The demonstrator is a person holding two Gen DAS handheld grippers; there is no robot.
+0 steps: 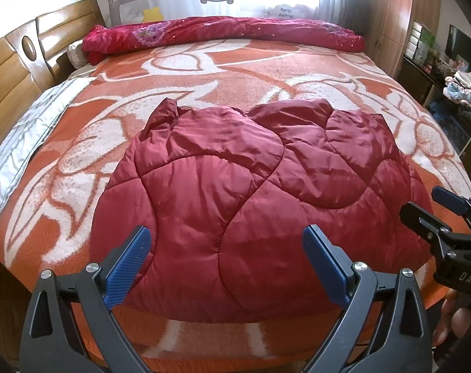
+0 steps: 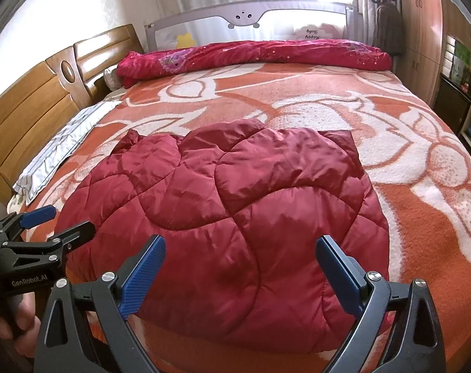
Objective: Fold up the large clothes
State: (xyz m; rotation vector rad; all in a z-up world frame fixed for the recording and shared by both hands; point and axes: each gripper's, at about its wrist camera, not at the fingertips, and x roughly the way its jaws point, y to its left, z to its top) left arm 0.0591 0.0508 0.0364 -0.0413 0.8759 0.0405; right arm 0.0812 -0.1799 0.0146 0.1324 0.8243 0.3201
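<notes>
Left wrist view: right gripper [image 1: 422, 203], marked "DAS", and "GenRobot.AI" left gripper [image 2: 61, 219] both gape empty above the folded red quilted coat [image 1: 251, 205] on the orange blanket [image 2: 422, 217].

left hand-held gripper [image 1: 226, 261]: jaws wide apart | right hand-held gripper [image 2: 240, 270]: same

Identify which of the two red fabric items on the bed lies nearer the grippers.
The plain dark-red quilted jacket, lying just beyond both open grippers. The other, a floral red quilt, is rolled along the bed's far edge.
</notes>
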